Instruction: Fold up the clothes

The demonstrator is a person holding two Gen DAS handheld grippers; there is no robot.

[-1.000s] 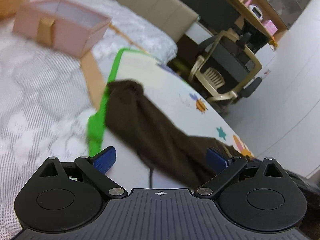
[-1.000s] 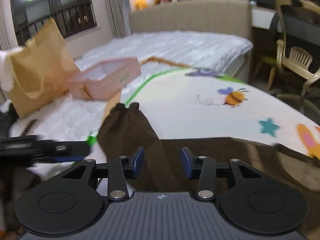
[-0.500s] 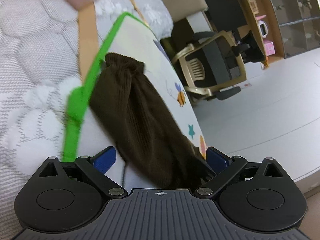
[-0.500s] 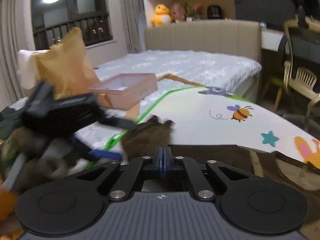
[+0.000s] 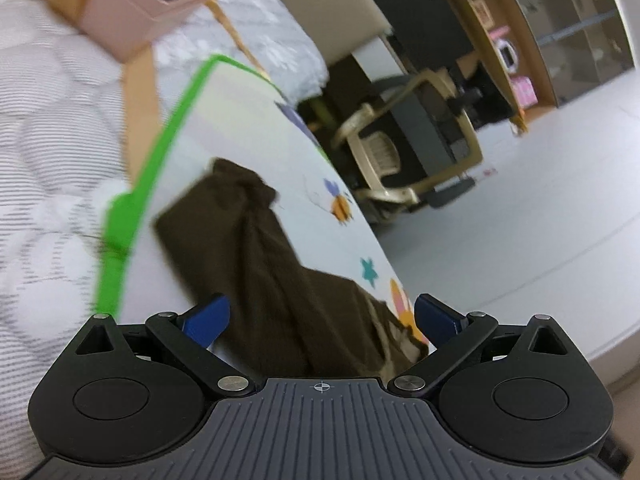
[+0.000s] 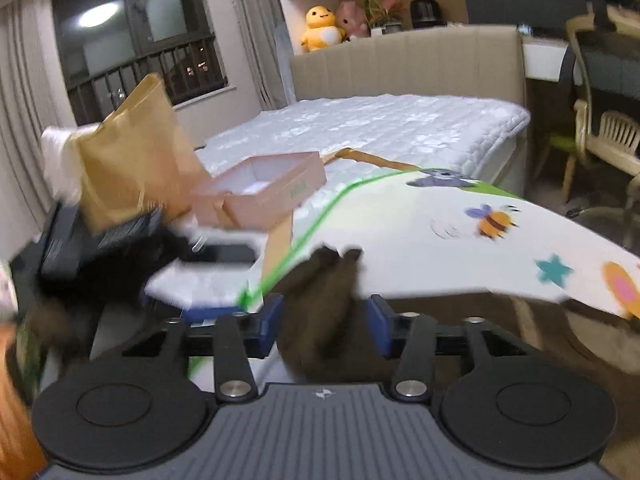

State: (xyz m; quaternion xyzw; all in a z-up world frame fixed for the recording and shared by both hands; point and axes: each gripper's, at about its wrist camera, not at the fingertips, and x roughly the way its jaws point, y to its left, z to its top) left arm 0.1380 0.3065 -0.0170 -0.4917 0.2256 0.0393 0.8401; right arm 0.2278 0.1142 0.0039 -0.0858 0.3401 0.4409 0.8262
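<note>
A dark brown ribbed garment (image 5: 260, 248) lies on a white play mat (image 5: 248, 120) with a green border and cartoon prints. My left gripper (image 5: 322, 318) is open, its blue pads either side of the cloth's near part, not closed on it. In the right wrist view the garment's bunched end (image 6: 324, 288) lies between the blue pads of my right gripper (image 6: 324, 326), which is open. The frame is blurred.
A pink open box (image 6: 260, 192) sits on the white bed (image 6: 380, 128) beyond the mat. A brown paper bag (image 6: 132, 148) and dark clutter (image 6: 80, 248) lie at left. A beige chair (image 5: 408, 152) and desk stand right of the mat's edge.
My right gripper was shut half a second ago and has now opened around the garment's end. My left gripper stayed open while its view swung over the garment.
</note>
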